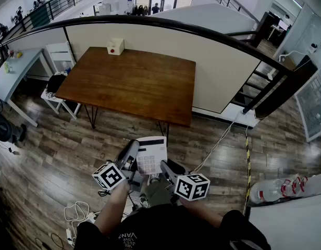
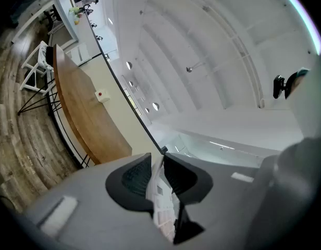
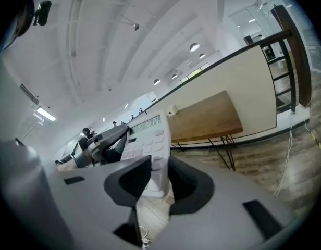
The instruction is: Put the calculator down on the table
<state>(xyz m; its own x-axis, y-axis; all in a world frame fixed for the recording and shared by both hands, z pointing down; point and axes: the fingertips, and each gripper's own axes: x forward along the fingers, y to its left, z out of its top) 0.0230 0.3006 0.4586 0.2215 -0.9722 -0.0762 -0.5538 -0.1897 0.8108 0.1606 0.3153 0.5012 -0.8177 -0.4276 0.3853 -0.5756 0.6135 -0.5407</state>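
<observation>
So the calculator (image 1: pixel 151 155) isn't on the table (image 1: pixel 129 82) yet. It's up in the air between the two grippers, over the plank floor (image 1: pixel 56 139), on the near side of the table's edge. It's a flat white plastic slab with rows of pale rounded keys and a dark strip across the top in the head view.

The left gripper (image 1: pixel 134 151) has it. In the left gripper view its ribbed dark pads are pinched together on the thin white edge of the calculator (image 2: pixel 161 202), with the jaws (image 2: pixel 159 163) nearly meeting around it.

The right gripper (image 1: pixel 165 166) is a different story. In its own view the jaws (image 3: pixel 159 165) are spread about as wide as they go, and the lower end of the calculator (image 3: pixel 147 139) stands between them, face and digit display tilted toward the camera. The pads sit on either side of it rather than squeezing it.

The table is a smooth, reddish-brown wooden rectangle on thin dark metal legs. A small white box (image 1: pixel 115 46) with a round red button on top sits near its far edge. Both grippers are matte grey, and each has a white cube with black square markers.
</observation>
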